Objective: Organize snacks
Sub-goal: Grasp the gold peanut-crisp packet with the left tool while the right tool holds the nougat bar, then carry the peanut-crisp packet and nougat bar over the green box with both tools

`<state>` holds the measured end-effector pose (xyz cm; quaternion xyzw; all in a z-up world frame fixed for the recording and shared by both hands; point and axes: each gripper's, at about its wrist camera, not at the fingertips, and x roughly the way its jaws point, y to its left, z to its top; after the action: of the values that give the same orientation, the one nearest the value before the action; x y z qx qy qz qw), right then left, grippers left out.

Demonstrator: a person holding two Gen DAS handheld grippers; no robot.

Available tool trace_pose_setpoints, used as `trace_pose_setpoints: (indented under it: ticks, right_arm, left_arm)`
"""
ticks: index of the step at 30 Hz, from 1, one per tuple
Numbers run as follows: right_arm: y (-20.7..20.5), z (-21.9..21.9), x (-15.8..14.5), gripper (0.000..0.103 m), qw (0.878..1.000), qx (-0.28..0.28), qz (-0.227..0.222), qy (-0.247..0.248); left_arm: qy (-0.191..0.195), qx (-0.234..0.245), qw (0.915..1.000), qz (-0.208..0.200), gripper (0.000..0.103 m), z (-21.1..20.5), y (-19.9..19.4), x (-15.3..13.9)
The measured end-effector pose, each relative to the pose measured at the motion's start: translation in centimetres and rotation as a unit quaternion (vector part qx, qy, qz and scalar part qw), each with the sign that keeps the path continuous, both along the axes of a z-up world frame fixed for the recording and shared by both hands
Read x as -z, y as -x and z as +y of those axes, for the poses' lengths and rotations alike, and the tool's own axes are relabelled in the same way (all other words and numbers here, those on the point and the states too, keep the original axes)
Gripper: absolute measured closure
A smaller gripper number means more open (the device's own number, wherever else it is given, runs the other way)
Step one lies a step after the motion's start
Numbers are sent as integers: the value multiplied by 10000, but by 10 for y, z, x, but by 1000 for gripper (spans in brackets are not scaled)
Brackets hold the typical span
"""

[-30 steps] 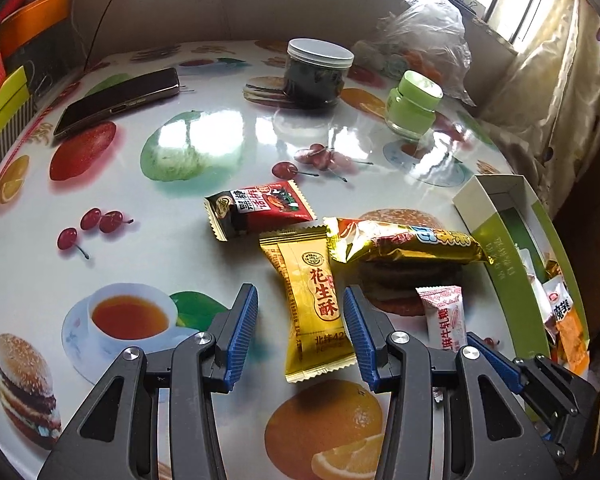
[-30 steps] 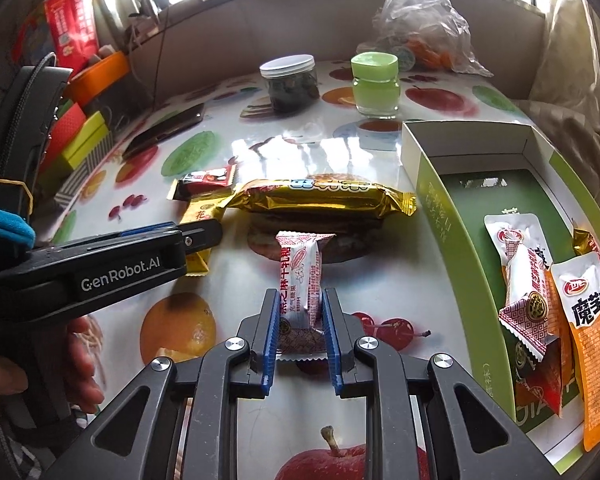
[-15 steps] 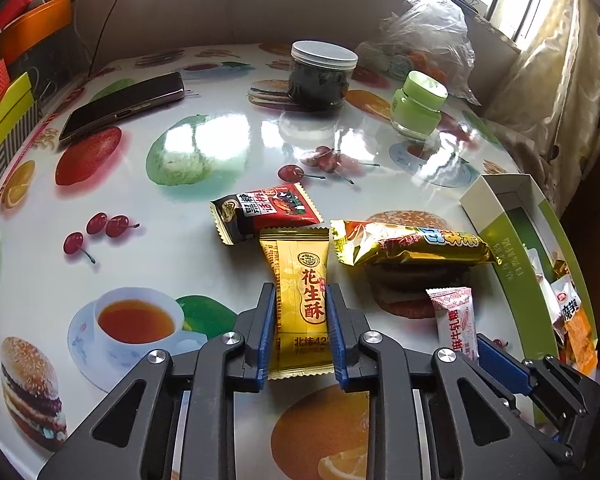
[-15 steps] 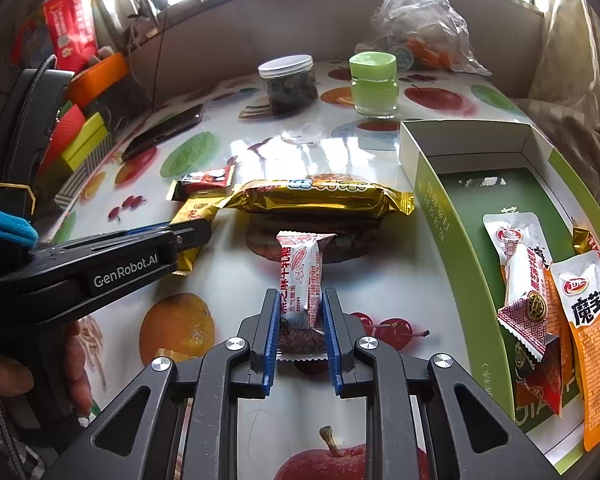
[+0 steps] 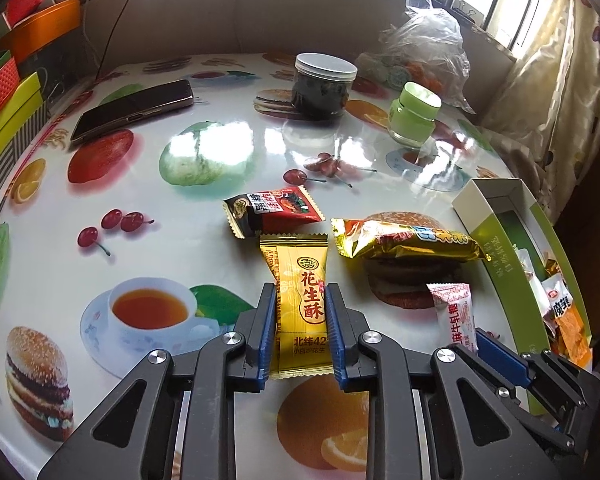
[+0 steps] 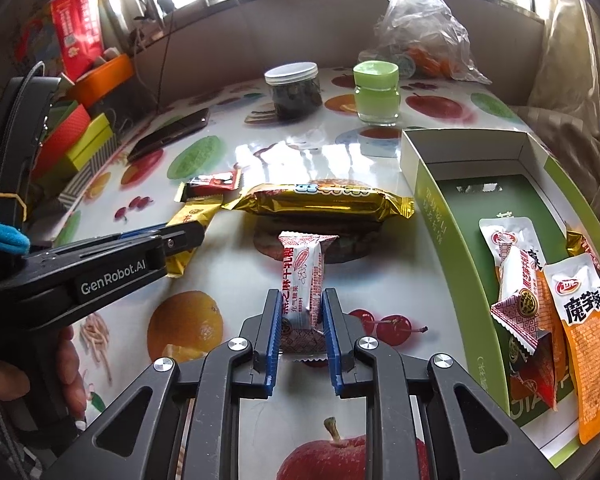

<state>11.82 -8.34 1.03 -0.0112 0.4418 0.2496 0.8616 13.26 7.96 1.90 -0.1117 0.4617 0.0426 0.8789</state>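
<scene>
The left hand-held gripper is clamped on the yellow peanut-candy packet; the right hand-held gripper pinches the white nougat packet. Both packets lie mid-desk, beside the gold bar wrapper and the green box at the desk's right edge.
</scene>
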Motion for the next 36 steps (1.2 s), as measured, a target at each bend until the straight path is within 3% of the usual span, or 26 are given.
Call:
trace_pose_setpoints:
  ticks: [16,36]
  right_arm:
    - [22,-9,-18,84,9998,27,-192,-94]
    - [47,-53,-44,84,9978,356,-440,-338]
  left_arm:
    - [-95,109,9997,-201,78,-11,20,-21]
    - [-156,507,9974,-498,78,-52,36,-49]
